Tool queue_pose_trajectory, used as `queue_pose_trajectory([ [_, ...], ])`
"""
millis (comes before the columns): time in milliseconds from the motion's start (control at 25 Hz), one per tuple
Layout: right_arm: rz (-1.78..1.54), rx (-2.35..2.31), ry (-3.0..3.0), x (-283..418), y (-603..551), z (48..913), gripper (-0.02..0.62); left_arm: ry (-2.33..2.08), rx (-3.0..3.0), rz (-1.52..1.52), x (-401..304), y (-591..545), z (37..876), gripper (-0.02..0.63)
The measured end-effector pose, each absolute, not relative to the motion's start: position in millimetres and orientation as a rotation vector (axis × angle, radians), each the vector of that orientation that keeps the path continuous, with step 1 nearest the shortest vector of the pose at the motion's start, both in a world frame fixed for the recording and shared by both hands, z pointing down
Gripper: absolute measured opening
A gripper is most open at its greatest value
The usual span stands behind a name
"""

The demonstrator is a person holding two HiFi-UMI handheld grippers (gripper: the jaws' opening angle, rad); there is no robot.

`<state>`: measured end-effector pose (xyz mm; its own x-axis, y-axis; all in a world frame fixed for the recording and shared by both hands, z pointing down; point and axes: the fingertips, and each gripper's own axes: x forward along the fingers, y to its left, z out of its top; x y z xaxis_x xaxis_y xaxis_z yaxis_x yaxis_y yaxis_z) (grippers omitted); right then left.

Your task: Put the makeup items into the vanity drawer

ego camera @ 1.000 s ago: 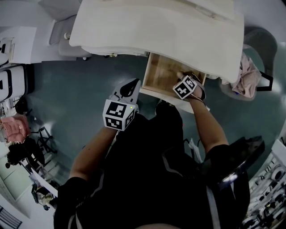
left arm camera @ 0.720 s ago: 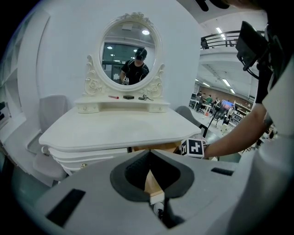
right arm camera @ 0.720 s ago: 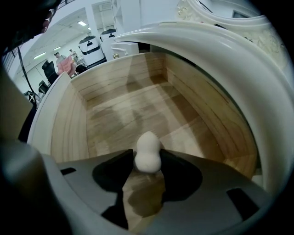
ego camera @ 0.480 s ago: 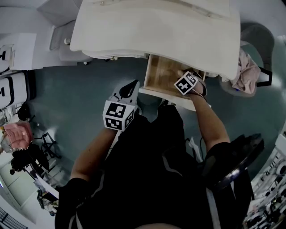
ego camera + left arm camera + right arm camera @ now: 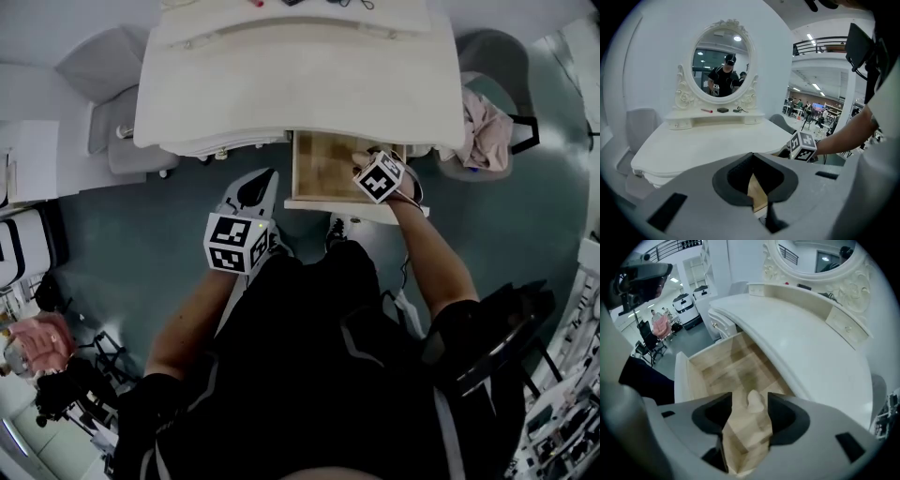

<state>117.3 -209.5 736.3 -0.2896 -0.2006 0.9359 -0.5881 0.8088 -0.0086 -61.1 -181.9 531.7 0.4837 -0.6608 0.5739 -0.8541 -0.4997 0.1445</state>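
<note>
The cream vanity (image 5: 300, 84) has its wooden drawer (image 5: 323, 164) pulled out toward me. My right gripper (image 5: 364, 159) reaches into the drawer's right part, its marker cube (image 5: 380, 176) above the drawer's front edge. In the right gripper view its jaws (image 5: 750, 413) stand wide open. A small beige makeup item (image 5: 755, 401) lies on the drawer floor (image 5: 726, 366) between them, and neither pad presses on it. My left gripper (image 5: 263, 180) hangs shut and empty over the floor, left of the drawer. A red stick (image 5: 707, 110) and small dark items (image 5: 723, 110) lie on the shelf under the oval mirror (image 5: 723, 65).
A grey chair (image 5: 112, 122) stands at the vanity's left. Another chair with a pink cloth (image 5: 483, 122) over it stands at the right. The vanity top overhangs the back of the drawer. Teal floor lies on both sides of me.
The right gripper stays over the drawer's right side. The head view has swung, so the vanity now sits more square-on and the shelf items show at the top. The left gripper has barely moved.
</note>
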Motion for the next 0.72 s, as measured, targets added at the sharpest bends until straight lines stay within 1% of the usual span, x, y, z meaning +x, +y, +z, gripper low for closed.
queue_pose_trajectory([
  [200,0.426,0.721,-1.893,119.9,-216.5,689.2,0.23,-1.216,2.409,0.59,-62.3,-194.5,512.3,0.003],
  [360,0.393,0.84,-1.91,126.5,-227.2,646.2,0.195,-1.191,2.456,0.547,-64.5,-206.5,494.3,0.003],
  [720,0.406,1.163,-2.041,132.2,-238.2,535.4,0.149,-1.108,2.565,0.439,-68.1,-216.9,448.1,0.003],
])
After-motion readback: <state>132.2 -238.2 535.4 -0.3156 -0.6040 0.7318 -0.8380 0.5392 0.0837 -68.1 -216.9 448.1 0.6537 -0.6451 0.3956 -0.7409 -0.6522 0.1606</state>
